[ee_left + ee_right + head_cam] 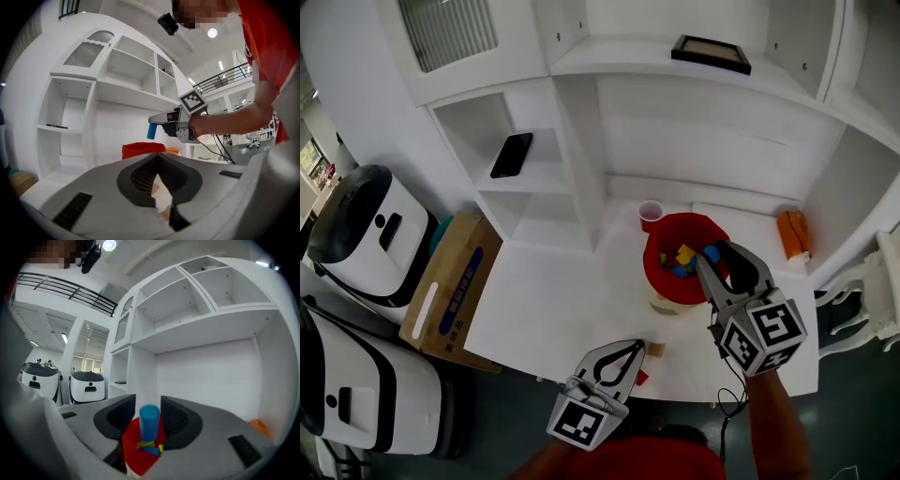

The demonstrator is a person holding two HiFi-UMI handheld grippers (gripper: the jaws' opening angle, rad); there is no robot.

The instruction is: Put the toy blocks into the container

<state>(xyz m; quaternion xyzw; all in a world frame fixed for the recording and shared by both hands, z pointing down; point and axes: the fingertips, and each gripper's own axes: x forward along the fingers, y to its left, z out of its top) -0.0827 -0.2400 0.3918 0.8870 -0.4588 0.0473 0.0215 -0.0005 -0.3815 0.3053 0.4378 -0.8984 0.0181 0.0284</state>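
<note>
A red container (661, 274) stands on the white table (553, 319) with several coloured blocks (682, 255) in it. My right gripper (711, 251) hangs over its rim with a blue cylinder block (150, 420) upright between its jaws. A gap shows beside the cylinder, so the pads do not press on it. Below the cylinder I see the container (133, 448) and the yellow and blue blocks (149, 446) inside. My left gripper (633, 348) is shut and empty near the table's front edge. A tan block (654, 349) and a red block (642, 378) lie beside it.
A pink cup (650, 214) stands behind the container and an orange object (794, 232) lies at the back right. White shelves hold a black phone (512, 155) and a picture frame (711, 52). A cardboard box (450, 291) and white robots (366, 234) stand at the left.
</note>
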